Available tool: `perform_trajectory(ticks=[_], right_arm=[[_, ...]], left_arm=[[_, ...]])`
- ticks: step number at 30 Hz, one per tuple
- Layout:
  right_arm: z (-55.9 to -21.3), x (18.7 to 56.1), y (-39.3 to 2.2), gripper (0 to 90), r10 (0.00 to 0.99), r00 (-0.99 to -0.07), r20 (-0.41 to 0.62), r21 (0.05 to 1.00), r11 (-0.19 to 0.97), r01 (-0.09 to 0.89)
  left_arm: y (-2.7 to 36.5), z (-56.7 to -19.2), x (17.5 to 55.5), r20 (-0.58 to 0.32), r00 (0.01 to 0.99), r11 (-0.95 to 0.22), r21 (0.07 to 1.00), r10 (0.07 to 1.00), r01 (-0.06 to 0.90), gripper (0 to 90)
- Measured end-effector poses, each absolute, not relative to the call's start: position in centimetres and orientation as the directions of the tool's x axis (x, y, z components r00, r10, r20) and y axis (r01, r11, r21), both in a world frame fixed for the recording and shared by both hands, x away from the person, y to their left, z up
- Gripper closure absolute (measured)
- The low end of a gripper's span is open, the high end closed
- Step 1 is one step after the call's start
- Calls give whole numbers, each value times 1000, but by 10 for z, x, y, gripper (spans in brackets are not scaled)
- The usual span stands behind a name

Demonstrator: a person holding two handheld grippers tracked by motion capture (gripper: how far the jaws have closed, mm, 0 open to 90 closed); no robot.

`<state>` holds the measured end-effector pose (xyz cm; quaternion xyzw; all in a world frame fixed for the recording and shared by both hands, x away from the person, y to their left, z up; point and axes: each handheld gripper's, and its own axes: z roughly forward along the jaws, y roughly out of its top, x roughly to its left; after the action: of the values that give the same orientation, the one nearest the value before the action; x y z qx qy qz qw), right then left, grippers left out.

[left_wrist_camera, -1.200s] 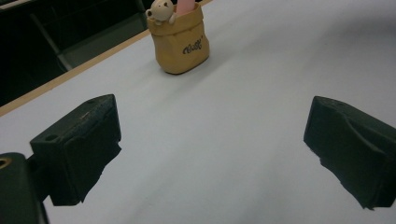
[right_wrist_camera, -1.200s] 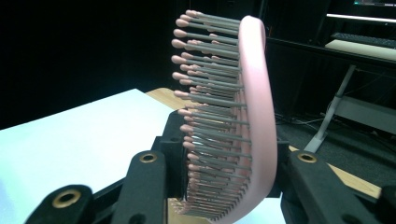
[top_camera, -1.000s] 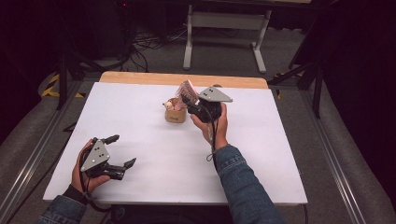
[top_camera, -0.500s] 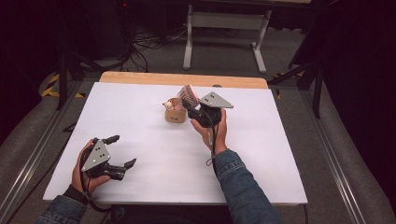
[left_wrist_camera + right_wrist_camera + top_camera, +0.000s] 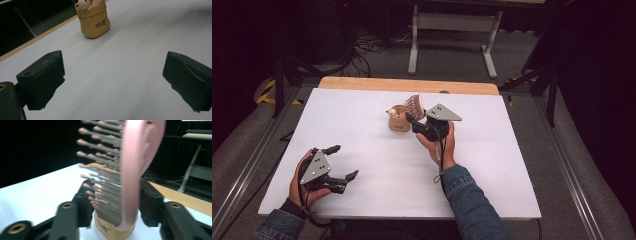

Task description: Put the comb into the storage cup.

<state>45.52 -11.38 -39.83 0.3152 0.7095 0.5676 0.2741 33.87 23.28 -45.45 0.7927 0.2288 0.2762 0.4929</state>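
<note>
Two claws, one pink hairbrush (image 5: 414, 105) standing in its tan pouch (image 5: 398, 121).

Right claw (image 5: 113, 202) at desk's (image 5: 362, 115) twelve o'clock straddles the brush, its jaws having just been opening, so the pouch now props it upright. Earlier the brush sat higher, pinched. Left claw (image 5: 343, 162), spread and idle, rests at seven o'clock, unchanged.

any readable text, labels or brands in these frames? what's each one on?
One dark cursive word printed on the front of the small tan pouch: too small and stylised to read for sure.
The same print at the pouch's lower front in the right gripper view: blurred, unreadable.
The pink hairbrush carries no visible lettering.
</note>
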Motion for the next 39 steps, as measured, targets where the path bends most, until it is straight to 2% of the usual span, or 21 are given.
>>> perform_trajectory(ticks=[14,25,39], right_arm=[[-406,450,-113,384,748,-658,-86,966,225,130],[-409,443,-117,313,738,-669,-84,964,231,133],[-408,433,-119,279,712,-694,-105,961,252,113]], left_arm=[[232,-455,339,216,744,-419,903,633,94,50],[230,-456,338,217,745,-421,902,631,94,51],[230,-458,340,215,739,-425,899,638,105,47]])
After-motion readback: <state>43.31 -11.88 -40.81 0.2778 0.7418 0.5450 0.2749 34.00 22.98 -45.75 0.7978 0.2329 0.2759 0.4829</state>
